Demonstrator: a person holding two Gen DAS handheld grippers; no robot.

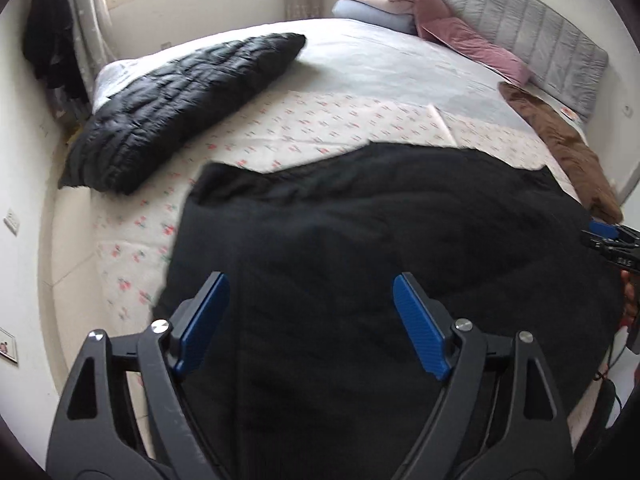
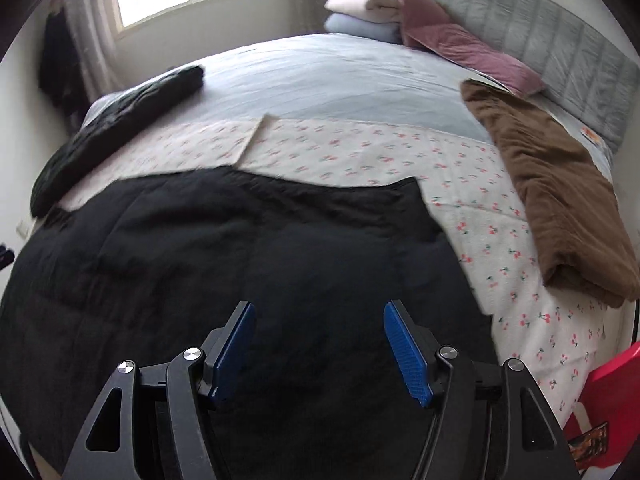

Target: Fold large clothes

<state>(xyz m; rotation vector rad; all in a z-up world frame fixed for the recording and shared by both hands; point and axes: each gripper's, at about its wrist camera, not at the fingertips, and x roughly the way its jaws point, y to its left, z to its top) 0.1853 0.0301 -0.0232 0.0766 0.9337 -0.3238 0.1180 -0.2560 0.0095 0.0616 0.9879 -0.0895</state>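
Note:
A large black quilted garment (image 1: 360,232) lies spread flat on the bed's near side, also filling the lower left of the right wrist view (image 2: 240,248). My left gripper (image 1: 312,292) hangs above its left half, jaws wide apart with nothing between the blue pads (image 1: 200,328). My right gripper (image 2: 318,320) hangs above the garment's right half, jaws likewise apart and empty. The right gripper's tip (image 1: 608,236) shows at the right edge of the left wrist view.
A black puffer jacket (image 1: 172,108) lies at the bed's far left. A folded brown garment (image 2: 552,192) lies on the right. Folded pink, white and blue items (image 2: 372,12) are stacked by the grey headboard (image 2: 540,48). A red object (image 2: 612,408) stands at the lower right.

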